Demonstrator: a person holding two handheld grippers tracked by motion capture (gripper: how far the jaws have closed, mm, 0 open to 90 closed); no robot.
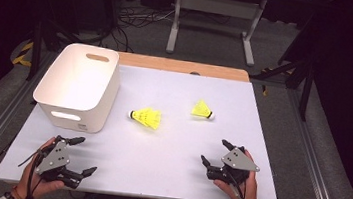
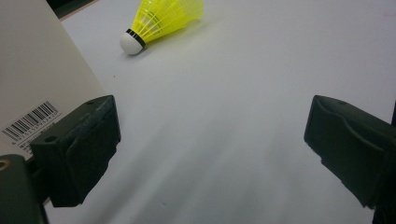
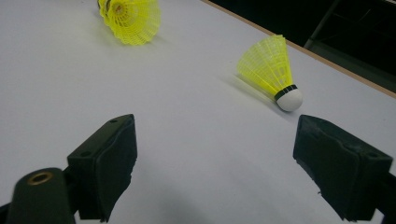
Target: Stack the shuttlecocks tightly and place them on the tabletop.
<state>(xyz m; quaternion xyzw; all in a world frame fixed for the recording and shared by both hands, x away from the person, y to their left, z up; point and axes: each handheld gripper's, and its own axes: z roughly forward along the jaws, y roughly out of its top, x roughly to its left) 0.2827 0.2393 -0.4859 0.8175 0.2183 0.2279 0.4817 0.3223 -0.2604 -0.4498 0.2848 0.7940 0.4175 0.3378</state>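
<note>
High view shows the left gripper (image 1: 82, 156) and the right gripper (image 1: 218, 152) resting near the table's (image 1: 174, 144) front edge, both with jaws spread wide and holding nothing. Two yellow shuttlecocks lie ahead on the bare surface, one (image 1: 146, 117) just beside the white bin (image 1: 80, 86), the other (image 1: 202, 109) well apart to the right, and nothing stands between them and the grippers.

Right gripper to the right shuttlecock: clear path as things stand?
Probably yes. The right gripper is open, and bare table lies between it and the right shuttlecock. The other shuttlecock and the bin sit off to the left.
</note>
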